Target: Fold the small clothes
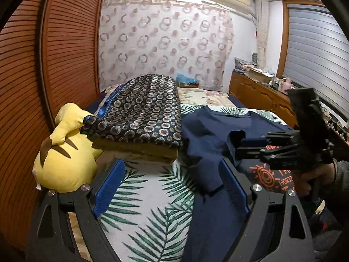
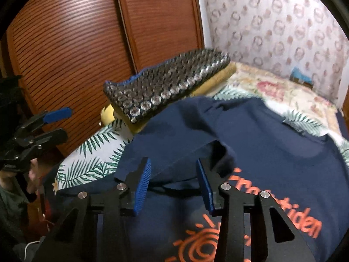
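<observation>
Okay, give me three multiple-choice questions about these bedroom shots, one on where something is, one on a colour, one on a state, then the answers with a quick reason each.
1. Where does the yellow plush toy lie?
A. Beside the louvred wooden door, at the bed's edge
B. On the wooden dresser
C. On top of the T-shirt

2. What colour is the print on the navy T-shirt?
A. White
B. Orange
C. Green

3. How does the left gripper stand?
A. Shut on the plush toy
B. Shut on the patterned folded blanket
C. Open, pressing on nothing

Answers:
1 A, the toy sits against the louvred wooden door, next to the patterned folded blanket.
2 B, the sun drawing and lettering are orange.
3 C, its blue pads stand wide apart over the leaf-print sheet and the shirt's edge.
</observation>
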A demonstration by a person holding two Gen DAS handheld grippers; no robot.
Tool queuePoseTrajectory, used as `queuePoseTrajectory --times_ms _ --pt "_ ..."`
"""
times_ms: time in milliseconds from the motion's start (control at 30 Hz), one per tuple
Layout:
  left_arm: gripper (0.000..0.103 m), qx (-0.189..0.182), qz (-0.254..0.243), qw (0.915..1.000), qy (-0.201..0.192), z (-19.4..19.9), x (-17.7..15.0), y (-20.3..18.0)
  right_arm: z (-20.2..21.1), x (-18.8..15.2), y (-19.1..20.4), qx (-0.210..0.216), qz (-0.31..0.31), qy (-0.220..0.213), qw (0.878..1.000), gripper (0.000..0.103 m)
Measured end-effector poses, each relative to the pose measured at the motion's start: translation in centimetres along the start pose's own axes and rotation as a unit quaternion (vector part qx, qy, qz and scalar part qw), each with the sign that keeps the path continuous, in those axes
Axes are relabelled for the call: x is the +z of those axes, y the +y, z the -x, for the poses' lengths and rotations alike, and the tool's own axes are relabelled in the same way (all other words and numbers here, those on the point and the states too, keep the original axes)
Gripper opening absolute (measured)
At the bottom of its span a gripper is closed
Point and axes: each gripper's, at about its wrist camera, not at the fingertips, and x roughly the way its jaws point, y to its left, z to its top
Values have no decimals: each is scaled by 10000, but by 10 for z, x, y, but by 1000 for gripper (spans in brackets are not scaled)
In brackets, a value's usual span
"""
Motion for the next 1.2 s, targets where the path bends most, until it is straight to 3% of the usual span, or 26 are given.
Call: queuePoseTrajectory --times_ms 267,333,400,500,767,900,1000,1067,1133,1200 --pt "88 -40 -24 9999 90 -5 -7 -6 -36 2 -24 -50 -214 588 9980 32" --pt "88 -49 -58 9999 118 -6 -9 -9 -39 2 -27 -73 -185 618 9979 15" --pt "88 -59 -98 9998 138 -7 -11 -11 -39 3 -29 -39 -185 576 9982 7" --pt "88 -84 -113 9998 157 -7 -12 -14 -27 4 -33 -92 -218 328 9992 3" --pt "88 -177 -174 9995 177 -8 -12 -23 38 12 -67 -555 -499 -704 9947 2" --pt "88 -216 -213 9994 178 -8 -12 -27 60 10 -101 -1133 -857 -984 9849 2" --pt "88 -238 -235 9993 195 -10 -12 -29 67 2 -123 -1522 -1164 -951 9769 2" --pt "88 -258 -255 9991 204 -11 -13 -30 65 -2 -133 -1789 -1231 -866 9723 7" --pt "88 -264 -272 9990 220 -12 -13 -33 63 -9 -139 -1966 -1261 -764 9693 21" --pt "88 -263 -300 9989 238 -12 -14 -35 61 -10 -131 -1890 -1269 -695 9713 29"
